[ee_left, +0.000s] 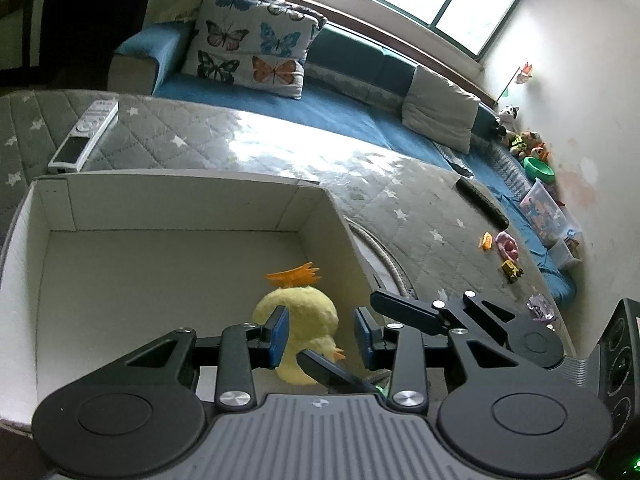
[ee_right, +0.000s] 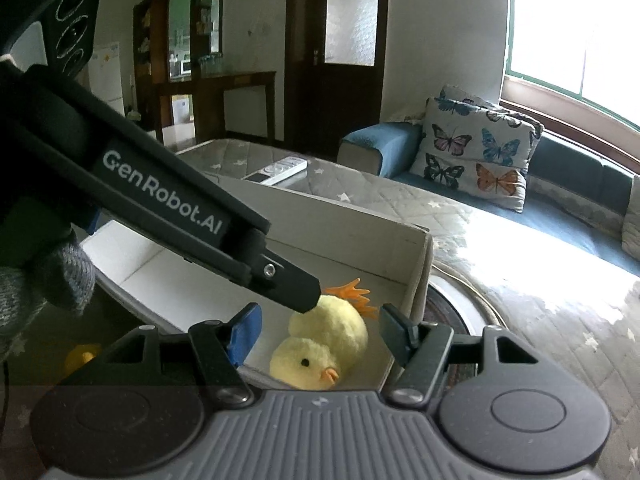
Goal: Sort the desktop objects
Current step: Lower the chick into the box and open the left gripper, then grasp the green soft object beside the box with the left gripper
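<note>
A yellow plush chick [ee_left: 310, 322] with orange feet lies on its side inside a white cardboard box [ee_left: 168, 208], near the box's right wall. My left gripper [ee_left: 322, 336] is open above the chick, pads apart on either side of it, not gripping. My right gripper [ee_right: 316, 332] is open too, just over the box's near edge, with the chick [ee_right: 320, 346] below and between its fingers. The left gripper's black finger [ee_right: 280, 280] crosses the right wrist view and its tip is at the chick's back. The box [ee_right: 416, 264] also shows there.
A white remote [ee_left: 82, 136] lies on the grey quilted table cover behind the box. A black remote [ee_left: 482, 202], several small toys [ee_left: 508, 248] and a purple item [ee_left: 540, 308] lie to the right. A blue sofa with a butterfly pillow [ee_left: 252, 52] stands beyond.
</note>
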Motion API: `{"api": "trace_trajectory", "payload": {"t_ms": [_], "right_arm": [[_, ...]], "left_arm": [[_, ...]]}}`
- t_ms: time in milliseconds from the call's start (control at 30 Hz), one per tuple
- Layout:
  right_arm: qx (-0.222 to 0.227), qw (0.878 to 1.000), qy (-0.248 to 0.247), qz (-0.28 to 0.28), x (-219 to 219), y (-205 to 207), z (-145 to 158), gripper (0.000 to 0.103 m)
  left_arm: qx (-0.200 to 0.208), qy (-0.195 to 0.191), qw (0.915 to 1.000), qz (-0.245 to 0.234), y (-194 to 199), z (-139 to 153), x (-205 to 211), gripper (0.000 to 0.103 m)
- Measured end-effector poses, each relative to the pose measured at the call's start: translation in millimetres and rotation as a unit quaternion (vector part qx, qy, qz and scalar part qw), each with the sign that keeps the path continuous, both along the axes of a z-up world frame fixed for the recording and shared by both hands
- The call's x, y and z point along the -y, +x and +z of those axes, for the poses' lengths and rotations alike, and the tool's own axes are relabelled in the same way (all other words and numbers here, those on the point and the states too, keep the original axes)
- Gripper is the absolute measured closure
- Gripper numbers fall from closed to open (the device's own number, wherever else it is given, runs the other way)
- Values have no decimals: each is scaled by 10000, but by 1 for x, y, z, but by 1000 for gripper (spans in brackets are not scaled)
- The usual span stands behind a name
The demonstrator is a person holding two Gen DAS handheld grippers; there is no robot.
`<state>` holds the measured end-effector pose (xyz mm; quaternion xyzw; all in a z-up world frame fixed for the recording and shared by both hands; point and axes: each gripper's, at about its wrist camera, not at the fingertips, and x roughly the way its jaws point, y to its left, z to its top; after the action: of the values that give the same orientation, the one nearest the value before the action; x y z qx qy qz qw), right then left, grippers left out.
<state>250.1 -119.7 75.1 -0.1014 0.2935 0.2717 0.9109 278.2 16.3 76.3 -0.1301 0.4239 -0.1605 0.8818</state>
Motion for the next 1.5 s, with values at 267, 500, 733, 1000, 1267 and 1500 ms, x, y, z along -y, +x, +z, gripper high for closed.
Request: {"api": "trace_trajectory", "payload": {"t_ms": [267,500,733,1000,1267,1500], "right_arm": [[188,9997,128,-46,14,-34,12,37],[250,9994,246,-17,23,-67,17,37],[261,9993,283,23,28,-93,12,36],[133,9995,273,-86,36,-111,-2,36],[-6,9986,245,-469,51,-110,-17,37],[-145,9974,288,-647,58,-100,-26,37]], "left_arm": [[298,98,9995,-88,-30,10,7,65],[403,198,9988,-180,-53,10,15,64],[437,221,9986,-213,-74,3,16,65],[256,203,9993,-206,-84,-12,20,64],[47,68,9996,-263,-80,-23,34,65],[-200,-108,9995,-198,-68,-35,48,65]]}}
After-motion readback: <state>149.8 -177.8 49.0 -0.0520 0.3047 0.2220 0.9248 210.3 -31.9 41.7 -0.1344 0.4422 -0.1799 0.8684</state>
